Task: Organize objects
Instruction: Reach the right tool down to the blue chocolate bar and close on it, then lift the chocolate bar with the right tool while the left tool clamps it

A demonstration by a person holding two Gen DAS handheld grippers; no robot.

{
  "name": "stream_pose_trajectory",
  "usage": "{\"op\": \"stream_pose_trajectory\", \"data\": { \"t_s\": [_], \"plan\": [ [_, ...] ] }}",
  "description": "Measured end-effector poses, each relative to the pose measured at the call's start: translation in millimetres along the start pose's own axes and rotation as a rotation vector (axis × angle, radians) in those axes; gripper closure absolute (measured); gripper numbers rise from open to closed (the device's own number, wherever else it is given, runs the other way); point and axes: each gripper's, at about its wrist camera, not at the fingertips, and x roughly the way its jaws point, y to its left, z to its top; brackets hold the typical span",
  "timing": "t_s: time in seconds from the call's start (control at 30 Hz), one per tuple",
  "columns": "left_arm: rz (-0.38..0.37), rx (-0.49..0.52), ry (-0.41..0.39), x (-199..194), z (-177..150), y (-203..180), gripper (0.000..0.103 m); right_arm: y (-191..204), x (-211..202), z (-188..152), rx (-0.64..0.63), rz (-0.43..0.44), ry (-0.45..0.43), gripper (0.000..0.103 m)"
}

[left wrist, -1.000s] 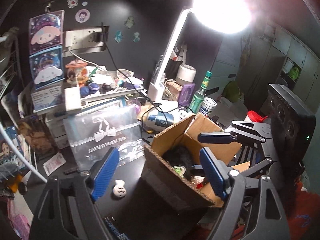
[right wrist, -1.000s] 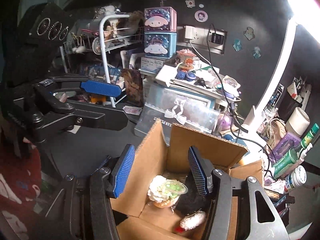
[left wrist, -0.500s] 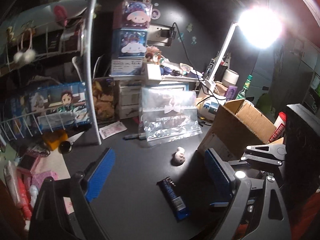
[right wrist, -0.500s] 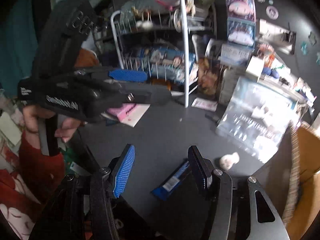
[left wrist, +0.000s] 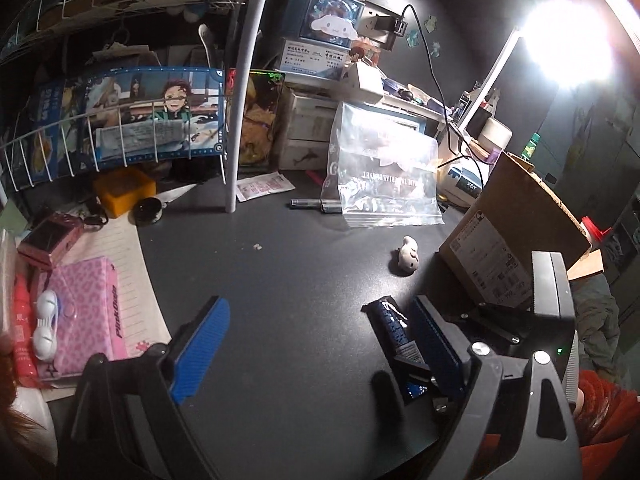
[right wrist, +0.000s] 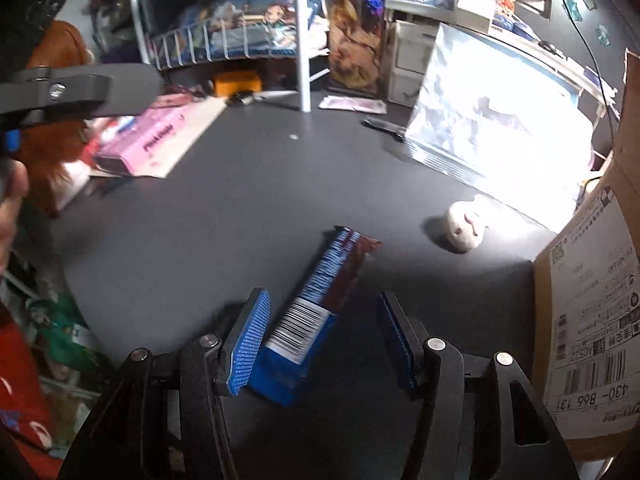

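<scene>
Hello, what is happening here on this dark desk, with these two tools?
A person is tidying a cluttered desk with two handheld grippers. The right gripper is open around a blue snack packet lying flat, not yet closed on it. The left gripper is open and holds nothing. A small white figurine lies nearby, beside the cardboard box.

Dim, lamp (left wrist: 568,42) glare, fisheye-warped edges
</scene>
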Motion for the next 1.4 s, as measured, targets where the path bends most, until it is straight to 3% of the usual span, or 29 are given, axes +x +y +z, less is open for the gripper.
{"op": "stream_pose_trajectory", "data": {
  "t_s": [0.13,0.2,0.33,0.37,0.43,0.63,0.87,0.93,1.1,1.17,1.3,1.4],
  "plan": [
    [0.000,-0.011,-0.001,0.2,-0.7,2.6,0.014,-9.6,1.0,-1.7,0.006,-0.002,0.013,0.054],
    [0.002,-0.014,0.002,1.0,-1.1,2.8,0.014,-9.7,3.6,-0.7,0.005,0.004,0.019,0.066],
    [0.001,-0.014,0.014,2.5,-2.0,3.0,0.014,-6.6,5.4,-0.7,-0.011,0.000,0.017,0.073],
    [0.001,-0.014,0.016,2.8,-2.3,2.7,0.014,-5.7,5.4,-0.4,-0.015,0.001,0.015,0.082],
    [0.001,-0.013,0.020,3.6,-2.7,1.2,0.014,-4.7,5.8,0.3,-0.030,-0.004,0.013,0.088],
    [-0.019,0.012,0.038,6.8,-2.4,-9.5,0.014,-4.8,-6.9,4.7,-0.048,0.030,-0.025,0.089],
    [-0.145,0.042,0.017,-4.5,12.2,-33.7,0.014,3.4,-59.0,28.8,-0.087,0.171,-0.124,0.089],
    [-0.189,0.048,0.003,-11.0,19.6,-41.1,0.017,6.2,-76.9,35.7,-0.106,0.186,-0.163,0.089],
    [-0.258,0.060,-0.027,-26.3,41.6,-60.7,0.040,4.0,-118.3,49.3,-0.142,0.210,-0.249,0.089],
    [-0.298,0.065,-0.037,-31.7,51.6,-69.6,0.044,-1.9,-133.7,52.2,-0.146,0.205,-0.281,0.089],
    [-0.303,0.105,-0.065,-39.3,71.8,-92.2,0.056,-20.3,-161.7,57.5,-0.147,0.179,-0.335,0.089],
    [-0.322,0.139,-0.066,-37.0,88.2,-113.7,0.060,-39.3,-179.7,59.8,-0.139,0.152,-0.362,0.089]
  ]
}}
